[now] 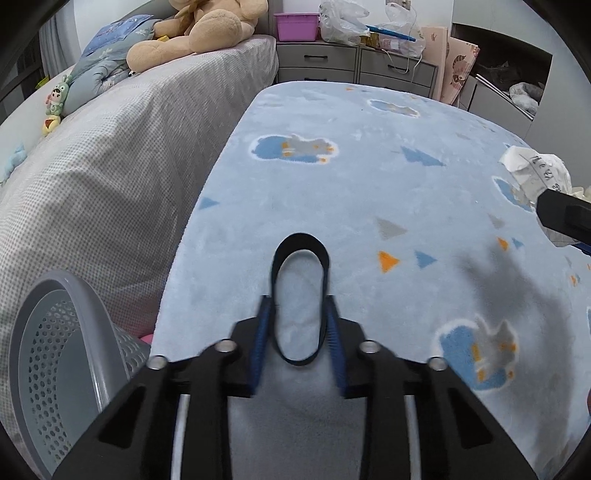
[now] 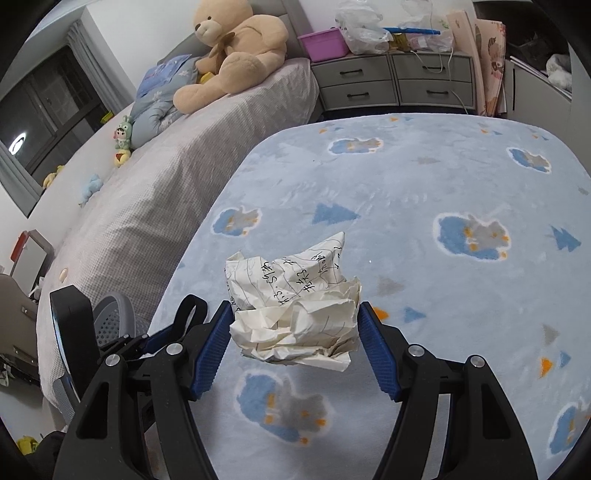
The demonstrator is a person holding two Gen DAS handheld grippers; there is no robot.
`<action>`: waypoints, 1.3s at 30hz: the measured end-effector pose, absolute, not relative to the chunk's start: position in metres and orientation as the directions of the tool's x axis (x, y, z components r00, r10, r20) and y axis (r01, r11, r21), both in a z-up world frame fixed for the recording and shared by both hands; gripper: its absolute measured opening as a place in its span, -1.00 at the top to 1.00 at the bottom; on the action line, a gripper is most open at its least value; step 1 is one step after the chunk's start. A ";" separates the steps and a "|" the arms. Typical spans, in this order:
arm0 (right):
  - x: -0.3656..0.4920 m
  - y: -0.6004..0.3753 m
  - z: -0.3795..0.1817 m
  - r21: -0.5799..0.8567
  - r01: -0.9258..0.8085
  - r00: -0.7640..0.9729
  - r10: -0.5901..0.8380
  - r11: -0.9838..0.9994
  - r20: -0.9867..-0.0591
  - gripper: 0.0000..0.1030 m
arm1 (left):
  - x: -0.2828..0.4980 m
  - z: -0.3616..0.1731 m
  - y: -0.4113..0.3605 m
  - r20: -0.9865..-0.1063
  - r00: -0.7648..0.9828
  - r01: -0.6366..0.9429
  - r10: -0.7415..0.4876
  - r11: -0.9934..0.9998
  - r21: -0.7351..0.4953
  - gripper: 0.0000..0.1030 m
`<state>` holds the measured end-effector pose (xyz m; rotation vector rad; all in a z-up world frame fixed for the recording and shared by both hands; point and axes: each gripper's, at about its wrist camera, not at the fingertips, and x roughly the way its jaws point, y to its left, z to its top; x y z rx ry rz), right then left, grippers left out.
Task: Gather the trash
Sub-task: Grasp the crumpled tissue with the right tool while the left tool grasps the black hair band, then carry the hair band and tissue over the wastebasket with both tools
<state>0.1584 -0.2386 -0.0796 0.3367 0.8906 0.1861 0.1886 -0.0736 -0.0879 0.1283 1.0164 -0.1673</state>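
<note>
**Both claws loaded over the blue rug**

My left claw (image 1: 298, 325) was pinched down narrow on a black loop band (image 1: 299, 295), its blue pads (image 1: 260, 343) pressing the band's two sides so the loop stuck out ahead of the fingertips, over the light blue rug (image 1: 369, 177). And there, low on my left, sat the grey perforated basket (image 1: 59, 354), wedged between the rug's edge and the bed (image 1: 110, 166), close beside that claw.

Over to my right claw (image 2: 295, 332) — half spread and clamped on a crumpled paper ball (image 2: 295, 302), cream sheets with handwriting showing on the upper folds. The ball filled the gap between the blue pads (image 2: 210, 354) and hung clear above the rug, above a blue cloud patch (image 2: 284, 410). From the left wrist view the same paper showed at the far right edge, gripped in the black finger of the right claw.

From the right wrist view my left claw sat just to the left of the right one, with the basket behind it.

Background: a big tan teddy bear (image 2: 232, 51) sprawled on the bed, a grey drawer unit (image 2: 395, 79) against the far wall, a purple tub (image 2: 323, 44) and plastic bags (image 2: 364, 31) stacked on top.
</note>
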 end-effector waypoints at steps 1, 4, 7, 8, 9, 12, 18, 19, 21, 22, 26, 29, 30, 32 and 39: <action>0.158 -0.238 -0.079 0.362 -0.019 0.618 0.296 0.932 -0.728 -0.29 | 0.186 -0.087 -0.073 -0.853 0.515 0.200 -0.084 0.980 0.024 0.67; 0.157 -0.234 -0.079 0.357 -0.023 0.616 0.295 0.934 -0.730 -0.29 | 0.177 -0.082 -0.069 -0.848 0.522 0.205 -0.098 0.979 0.013 0.68; 0.157 -0.226 -0.080 0.343 -0.037 0.610 0.294 0.939 -0.736 -0.29 | 0.166 -0.074 -0.062 -0.836 0.536 0.201 -0.114 0.980 -0.005 0.68; 0.157 -0.223 -0.080 0.339 -0.042 0.607 0.293 0.940 -0.739 -0.29 | 0.163 -0.070 -0.059 -0.832 0.541 0.199 -0.121 0.980 -0.013 0.68; 0.157 -0.221 -0.080 0.337 -0.046 0.605 0.294 0.941 -0.740 -0.29 | 0.161 -0.067 -0.057 -0.828 0.546 0.198 -0.126 0.980 -0.019 0.68; 0.157 -0.211 -0.078 0.326 -0.060 0.604 0.294 0.944 -0.740 -0.29 | 0.150 -0.051 -0.045 -0.806 0.577 0.191 -0.132 0.981 -0.024 0.68; 0.156 -0.185 -0.074 0.298 -0.099 0.602 0.295 0.950 -0.742 -0.29 | 0.130 -0.023 -0.019 -0.763 0.641 0.167 -0.088 0.986 0.026 0.68; 0.156 -0.180 -0.073 0.293 -0.109 0.599 0.298 0.950 -0.743 -0.29 | 0.127 -0.018 -0.012 -0.756 0.649 0.159 -0.081 0.987 0.031 0.68; 0.153 -0.168 -0.070 0.285 -0.130 0.596 0.305 0.950 -0.743 -0.29 | 0.120 -0.008 0.003 -0.740 0.670 0.138 -0.062 0.990 0.042 0.68; 0.152 -0.163 -0.069 0.281 -0.142 0.595 0.309 0.949 -0.742 -0.29 | 0.117 -0.005 0.010 -0.734 0.677 0.130 -0.055 0.991 0.045 0.68; 0.145 -0.135 -0.061 0.270 -0.190 0.593 0.329 0.944 -0.735 -0.29 | 0.105 0.010 0.042 -0.712 0.702 0.082 -0.023 0.995 0.048 0.68; 0.137 -0.110 -0.053 0.247 -0.234 0.598 0.339 0.940 -0.726 -0.29 | 0.097 0.016 0.066 -0.700 0.714 0.044 -0.002 0.998 0.042 0.68; 0.134 -0.102 -0.050 0.240 -0.247 0.599 0.343 0.939 -0.724 -0.29 | 0.094 0.017 0.074 -0.695 0.719 0.030 0.009 0.999 0.044 0.68; 0.129 -0.086 -0.046 0.235 -0.274 0.598 0.356 0.933 -0.718 -0.29 | 0.089 0.017 0.086 -0.687 0.726 0.007 0.024 0.999 0.042 0.68; 0.113 -0.033 -0.037 0.231 -0.349 0.585 0.404 0.908 -0.703 -0.30 | 0.075 0.008 0.129 -0.689 0.724 -0.055 0.047 0.998 0.010 0.68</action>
